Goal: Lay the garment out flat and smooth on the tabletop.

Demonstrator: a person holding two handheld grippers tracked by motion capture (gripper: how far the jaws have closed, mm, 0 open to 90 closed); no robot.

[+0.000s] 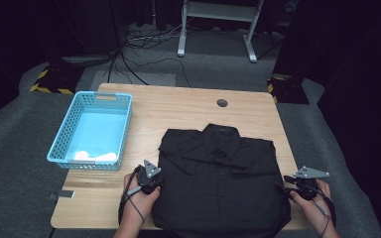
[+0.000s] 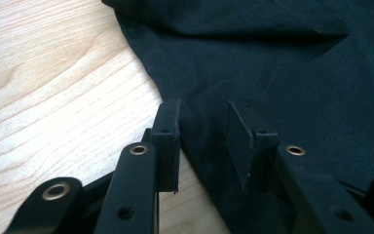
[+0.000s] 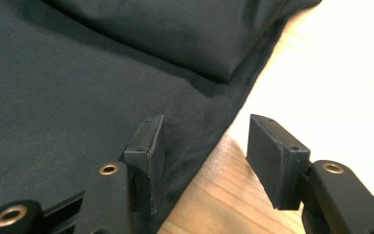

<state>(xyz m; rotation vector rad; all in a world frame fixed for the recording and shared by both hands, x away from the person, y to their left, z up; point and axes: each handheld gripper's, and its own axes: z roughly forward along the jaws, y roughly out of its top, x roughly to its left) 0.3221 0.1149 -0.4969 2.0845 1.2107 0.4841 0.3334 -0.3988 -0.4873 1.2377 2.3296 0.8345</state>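
- Black shirt (image 1: 222,173) lies flat, front up, on the near half of the table (image 1: 178,106), collar pointing to the far edge and hem hanging around the near edge. So its long axis runs near-to-far, straight away from the person.
- Left gripper (image 2: 203,130) sits right at the shirt's left side edge, down near the near-left part. Jaws are open with a moderate gap, and the fabric edge runs up between them; one jaw is over bare wood, the other over cloth. Nothing pinched yet as far as I can see.
- Right gripper (image 3: 205,151) mirrors that on the shirt's right side edge: jaws spread wider, left one on cloth, right one over the wood, the hem line crossing the gap. Also holding nothing.
- Both are about equally close to their own side, so my guess is the next move is a two-handed pinch of the side edges, then a lift or fold across the long axis.
- Blue basket (image 1: 93,130) is off by the table's left edge, well apart from the shirt, something pale in its near end.
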